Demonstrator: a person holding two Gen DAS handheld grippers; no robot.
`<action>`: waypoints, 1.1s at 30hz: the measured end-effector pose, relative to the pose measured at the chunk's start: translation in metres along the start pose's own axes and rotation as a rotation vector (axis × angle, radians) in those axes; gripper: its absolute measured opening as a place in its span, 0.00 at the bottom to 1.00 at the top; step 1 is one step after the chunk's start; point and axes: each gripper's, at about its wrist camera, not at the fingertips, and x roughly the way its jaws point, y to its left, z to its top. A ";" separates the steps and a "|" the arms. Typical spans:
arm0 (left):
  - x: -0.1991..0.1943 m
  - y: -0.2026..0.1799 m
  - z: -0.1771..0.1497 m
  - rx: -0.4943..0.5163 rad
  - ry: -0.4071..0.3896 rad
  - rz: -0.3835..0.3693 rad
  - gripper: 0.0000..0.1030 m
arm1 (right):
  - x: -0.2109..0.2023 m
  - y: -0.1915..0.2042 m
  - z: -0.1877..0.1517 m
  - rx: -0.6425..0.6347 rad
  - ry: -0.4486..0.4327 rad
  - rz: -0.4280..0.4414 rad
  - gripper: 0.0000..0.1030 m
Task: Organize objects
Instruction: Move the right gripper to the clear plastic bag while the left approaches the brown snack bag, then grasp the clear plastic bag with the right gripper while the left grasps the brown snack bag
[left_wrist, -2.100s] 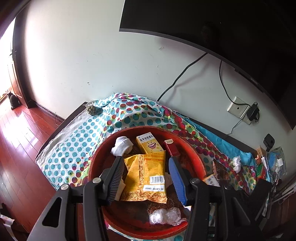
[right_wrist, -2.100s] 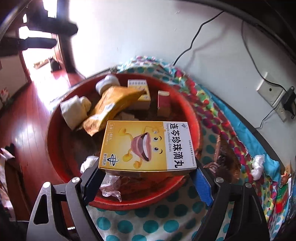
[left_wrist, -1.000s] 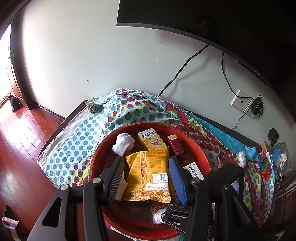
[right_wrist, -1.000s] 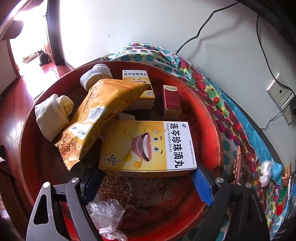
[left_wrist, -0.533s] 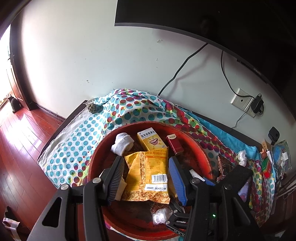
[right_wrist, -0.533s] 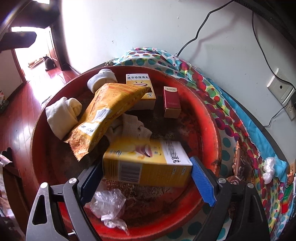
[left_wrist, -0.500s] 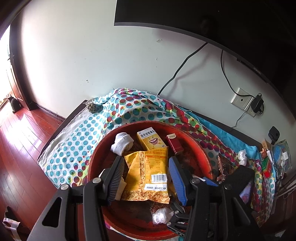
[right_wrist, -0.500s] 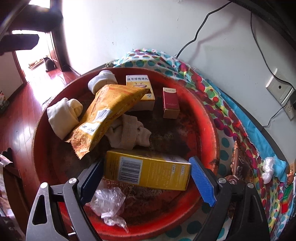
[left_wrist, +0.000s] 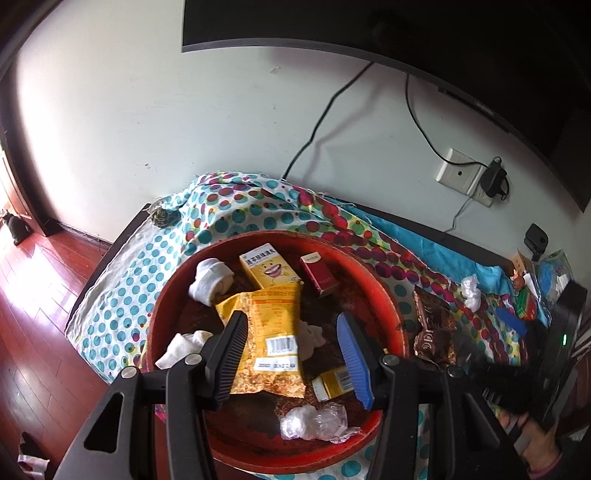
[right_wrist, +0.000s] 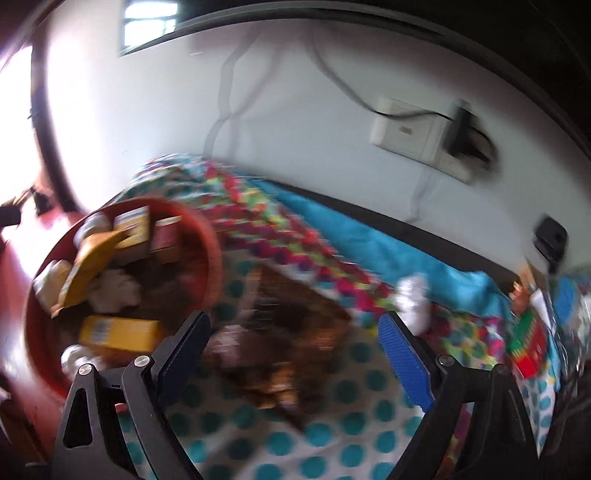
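Red basin (left_wrist: 388, 306), yellow box (right_wrist: 118, 334) inside.

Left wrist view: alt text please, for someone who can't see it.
Open left tongs hover over a round red basin on a polka-dot cloth, framing a yellow snack bag with a barcode. Also in the basin: two yellow medicine boxes, a small red box, rolled white socks and crumpled clear plastic.

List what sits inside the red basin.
Inside the red basin: yellow snack bag, two yellow medicine boxes, red box, white sock rolls, crumpled plastic. What lies under the bag is covered.
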 end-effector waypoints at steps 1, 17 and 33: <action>0.000 -0.003 -0.001 0.006 0.002 -0.007 0.50 | 0.004 -0.018 0.000 0.040 0.003 -0.016 0.88; 0.029 -0.058 -0.016 0.128 0.098 -0.091 0.50 | 0.106 -0.115 -0.013 0.116 0.147 -0.145 0.62; 0.068 -0.094 -0.033 0.179 0.193 -0.169 0.50 | 0.130 -0.101 -0.012 0.072 0.113 -0.112 0.34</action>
